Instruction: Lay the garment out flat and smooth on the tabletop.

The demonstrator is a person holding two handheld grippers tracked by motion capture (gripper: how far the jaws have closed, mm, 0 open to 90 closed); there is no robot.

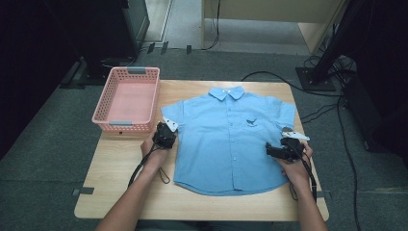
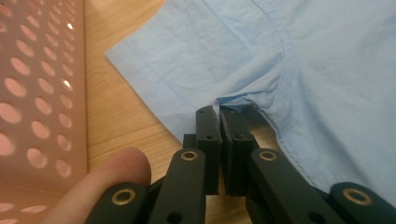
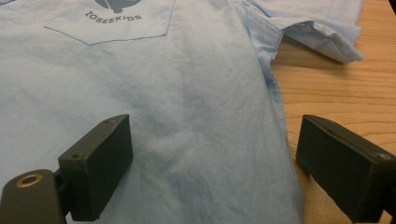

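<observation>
A wooden table (image 1: 120, 163) holds a blue shirt (image 1: 231, 139) lying flat, a pink basket (image 1: 127, 98) left of it. The left gripper (image 2: 219, 114) pinches the shirt's underarm seam; the right gripper (image 3: 212, 158) gapes wide over the opposite side edge. The thin cloth looks limp and light, best held at seams.

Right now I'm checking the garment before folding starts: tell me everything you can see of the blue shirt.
The light blue short-sleeved cotton-looking shirt lies flat, front up and buttoned, collar away from the person, on the pale wooden table. It has a chest pocket printed with a dark emblem and lettering. The left hand-held gripper is shut on the fabric at one armpit seam; the right hand-held gripper is open, straddling the opposite side edge.
</observation>
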